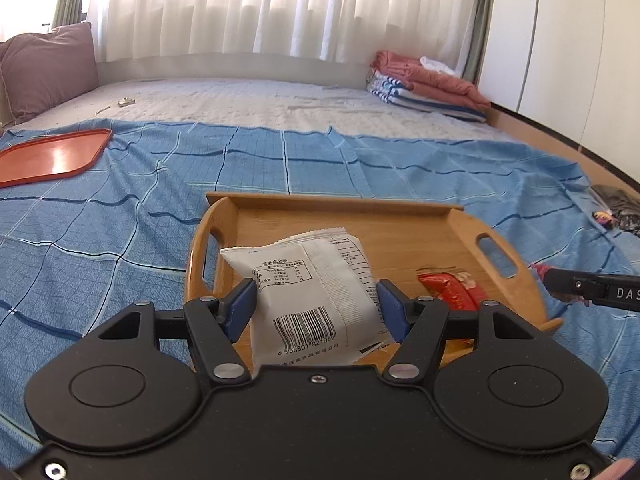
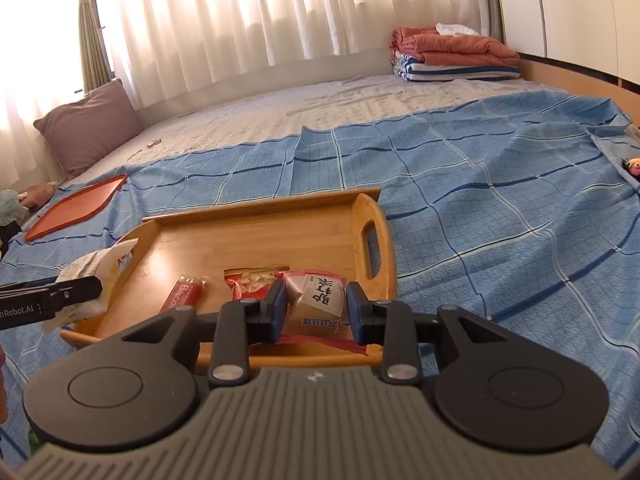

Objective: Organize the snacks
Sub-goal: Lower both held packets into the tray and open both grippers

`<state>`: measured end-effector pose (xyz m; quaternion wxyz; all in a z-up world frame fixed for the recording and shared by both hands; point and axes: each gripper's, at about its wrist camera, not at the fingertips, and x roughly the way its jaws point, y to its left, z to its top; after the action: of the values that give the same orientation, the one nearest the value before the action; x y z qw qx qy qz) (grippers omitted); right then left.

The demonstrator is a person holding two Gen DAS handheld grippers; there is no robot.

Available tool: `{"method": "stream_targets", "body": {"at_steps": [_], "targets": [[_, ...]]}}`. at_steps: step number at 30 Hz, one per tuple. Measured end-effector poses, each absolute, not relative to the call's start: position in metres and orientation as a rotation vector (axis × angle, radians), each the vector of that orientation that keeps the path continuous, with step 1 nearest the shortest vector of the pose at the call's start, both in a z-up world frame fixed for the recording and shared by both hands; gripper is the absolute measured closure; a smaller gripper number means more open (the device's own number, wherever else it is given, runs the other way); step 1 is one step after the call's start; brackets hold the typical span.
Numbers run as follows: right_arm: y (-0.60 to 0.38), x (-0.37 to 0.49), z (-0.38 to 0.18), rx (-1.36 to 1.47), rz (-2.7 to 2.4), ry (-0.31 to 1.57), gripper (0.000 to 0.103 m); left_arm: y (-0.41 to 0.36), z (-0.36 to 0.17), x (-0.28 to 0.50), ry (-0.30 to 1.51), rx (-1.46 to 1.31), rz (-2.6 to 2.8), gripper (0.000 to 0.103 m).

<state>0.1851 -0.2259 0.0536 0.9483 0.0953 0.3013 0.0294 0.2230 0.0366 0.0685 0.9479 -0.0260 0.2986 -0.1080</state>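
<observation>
A wooden tray (image 1: 408, 220) with cut-out handles lies on the blue checked sheet; it also shows in the right wrist view (image 2: 256, 236). My left gripper (image 1: 316, 304) is shut on a white snack packet (image 1: 316, 292) with a barcode, held above the tray's near left part. My right gripper (image 2: 317, 308) is shut on a small packet with red edges (image 2: 320, 300) over the tray's near right corner. A red snack packet (image 1: 452, 288) lies in the tray. The right wrist view shows it as a red bar (image 2: 186, 294) beside a red nut packet (image 2: 252, 280).
An orange plastic tray (image 1: 52, 156) lies on the sheet at the far left. A purple pillow (image 1: 48, 68) leans at the back left. Folded blankets (image 1: 424, 80) are stacked at the back right. Dark cloth (image 1: 620, 208) lies at the bed's right edge.
</observation>
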Motion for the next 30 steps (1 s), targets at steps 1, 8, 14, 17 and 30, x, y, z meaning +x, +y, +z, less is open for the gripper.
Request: {"method": "stream_targets", "body": {"at_steps": [1, 8, 14, 17, 30], "targets": [[-0.225, 0.190, 0.051, 0.196, 0.058, 0.619, 0.067, 0.036, 0.066, 0.228, 0.615, -0.046, -0.220, 0.040], [-0.217, 0.216, 0.034, 0.188, 0.044, 0.654, 0.067, 0.020, 0.043, 0.251, 0.647, 0.073, -0.208, 0.040], [-0.211, 0.227, 0.025, 0.184, 0.042, 0.669, 0.067, 0.016, 0.032, 0.256, 0.663, 0.084, -0.220, 0.040], [-0.209, 0.230, 0.022, 0.182, 0.040, 0.670, 0.067, 0.014, 0.029, 0.256, 0.663, 0.093, -0.231, 0.040], [-0.205, 0.239, 0.011, 0.201, 0.051, 0.687, 0.066, 0.015, 0.024, 0.261, 0.705, 0.062, -0.275, 0.040]]}}
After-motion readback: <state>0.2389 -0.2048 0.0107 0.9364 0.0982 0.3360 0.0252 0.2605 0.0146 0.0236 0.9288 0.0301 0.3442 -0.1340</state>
